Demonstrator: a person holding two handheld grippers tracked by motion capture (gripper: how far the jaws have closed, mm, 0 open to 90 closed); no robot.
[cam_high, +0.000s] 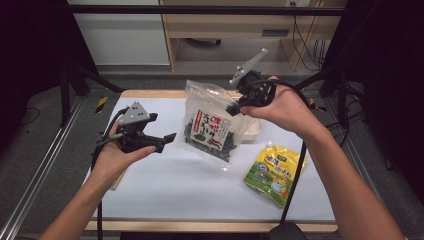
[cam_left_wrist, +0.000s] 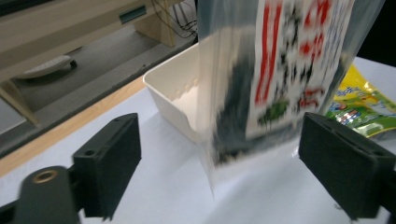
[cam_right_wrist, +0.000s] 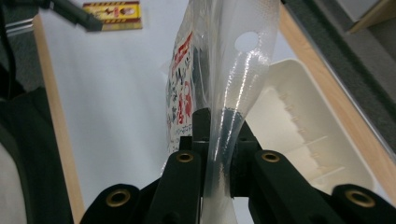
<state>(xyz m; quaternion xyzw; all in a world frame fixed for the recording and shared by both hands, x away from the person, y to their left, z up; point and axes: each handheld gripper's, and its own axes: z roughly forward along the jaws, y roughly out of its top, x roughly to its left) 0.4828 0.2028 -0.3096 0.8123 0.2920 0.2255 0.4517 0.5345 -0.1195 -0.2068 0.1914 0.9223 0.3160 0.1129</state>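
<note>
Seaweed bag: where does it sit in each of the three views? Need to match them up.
High view: seaweed bag at centre, hanging from the right gripper, above the white table.
Left gripper view: upper centre-right, blurred, between the open jaws.
Right gripper view: centre, edge-on, pinched in the shut jaws.
Shared landmark: white tray behind the bag.

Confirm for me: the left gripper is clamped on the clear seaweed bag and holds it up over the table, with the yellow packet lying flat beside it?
Not quite. It is the right gripper that is clamped on the seaweed bag; the high view and the right gripper view show its jaws shut on the plastic. The left gripper is open and holds nothing. The yellow packet does lie flat on the table.
</note>
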